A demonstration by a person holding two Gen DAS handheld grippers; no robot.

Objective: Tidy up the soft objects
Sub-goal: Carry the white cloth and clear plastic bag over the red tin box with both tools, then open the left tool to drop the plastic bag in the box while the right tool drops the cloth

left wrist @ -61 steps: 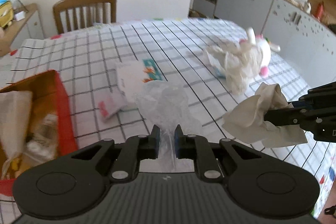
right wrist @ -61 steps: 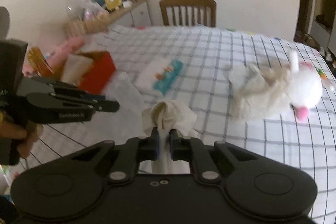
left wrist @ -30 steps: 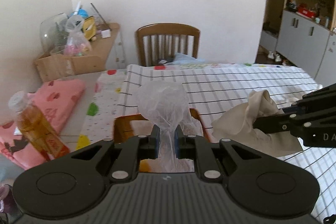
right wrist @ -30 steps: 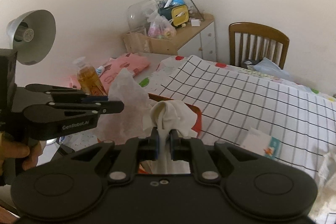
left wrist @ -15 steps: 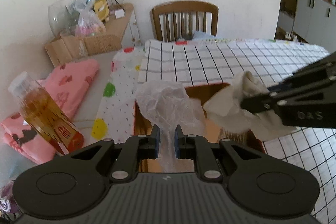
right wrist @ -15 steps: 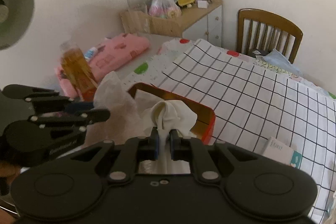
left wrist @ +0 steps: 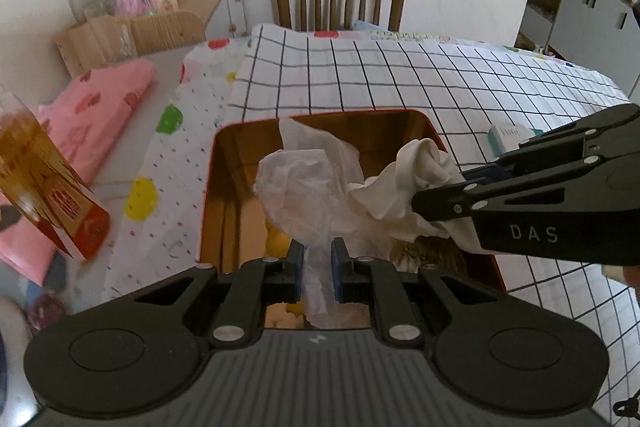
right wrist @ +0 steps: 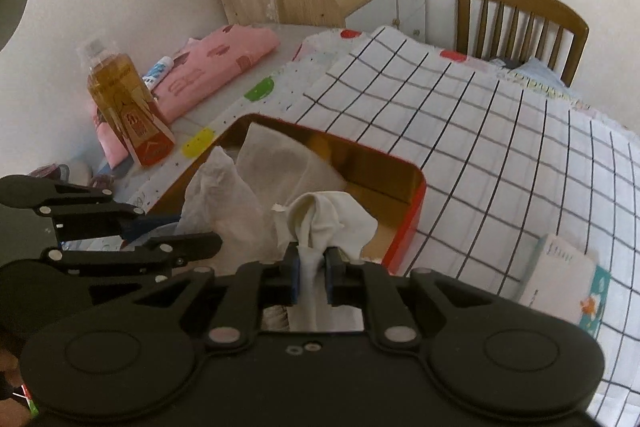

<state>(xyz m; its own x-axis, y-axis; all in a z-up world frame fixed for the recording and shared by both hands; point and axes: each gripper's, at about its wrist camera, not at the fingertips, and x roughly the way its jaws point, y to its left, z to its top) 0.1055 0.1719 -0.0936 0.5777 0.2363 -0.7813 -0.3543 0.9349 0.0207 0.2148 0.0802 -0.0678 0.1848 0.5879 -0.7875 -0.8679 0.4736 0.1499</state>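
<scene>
Both grippers have swung from mid-table to the table's left edge, and I now hold them over the red tin [left wrist: 430, 125], a rounded-corner box with a glossy gold inside. My left gripper [left wrist: 317, 269] pinches the neck of a crinkled, translucent plastic bag [left wrist: 308, 179], which balloons just ahead of the fingers above the tin's opening. My right gripper [right wrist: 311, 277] is clamped on a cream cloth [right wrist: 326, 217], soft and bunched into folds, over the tin's near-right part and touching the bag. Outside the tin's left wall stands a clear bottle of amber liquid [right wrist: 124, 103]; a flat tissue pack [right wrist: 564, 279] lies on the checked tablecloth [right wrist: 500, 147] to the right
</scene>
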